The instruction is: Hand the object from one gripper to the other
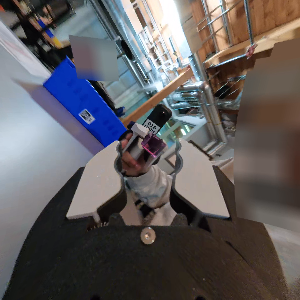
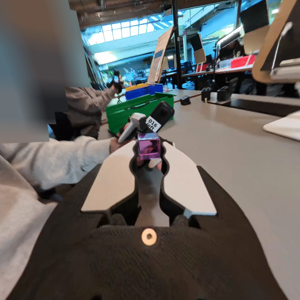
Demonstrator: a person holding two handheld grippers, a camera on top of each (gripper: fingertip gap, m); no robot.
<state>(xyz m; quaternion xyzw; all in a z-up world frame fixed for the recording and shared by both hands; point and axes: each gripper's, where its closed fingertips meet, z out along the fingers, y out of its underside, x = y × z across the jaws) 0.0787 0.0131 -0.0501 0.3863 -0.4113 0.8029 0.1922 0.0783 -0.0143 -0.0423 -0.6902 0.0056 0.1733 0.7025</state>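
Observation:
A clear purple cube [image 2: 149, 146] is clamped between the fingertips of my right gripper [image 2: 149, 146], held up above the grey table [image 2: 227, 154]. My left gripper [image 1: 147, 146] faces it with its jaws wide open. In the left wrist view the cube [image 1: 154, 144] lies in line with the gap between the left fingertips, held by the right gripper [image 1: 146, 144]. In the right wrist view the left gripper [image 2: 138, 151] shows one finger up-left of the cube and one below it. I cannot tell whether they touch the cube.
A green bin [image 2: 139, 107] and a blue bin [image 2: 142, 92] stand on the table beyond the grippers. Another blue bin [image 1: 81, 100] is to the left in the left wrist view. A grey sleeve [image 2: 56, 159] reaches in from the left. A seated person [image 2: 84, 103] is behind it.

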